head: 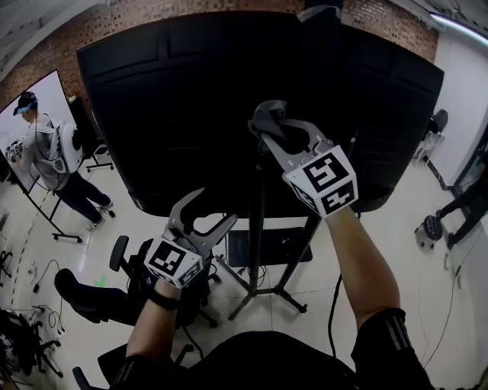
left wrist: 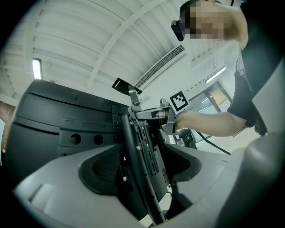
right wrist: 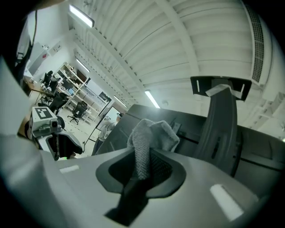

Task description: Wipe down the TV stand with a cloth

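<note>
Right gripper (head: pixel 278 131) clamps grey cloth (head: pixel 265 116) near TV stand pole (head: pixel 258 221); left gripper (head: pixel 213 209) spread, empty. Likely next: press and wipe.

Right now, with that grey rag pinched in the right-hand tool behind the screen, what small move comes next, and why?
Probably press the cloth onto the upright pole and draw it downward. The right gripper is shut on the cloth near the pole's top, behind the TV. The left gripper is open lower down, beside the pole.

Black office chair (head: pixel 80 295), bystander (head: pixel 43 156), brick wall (head: pixel 191 11)
</note>
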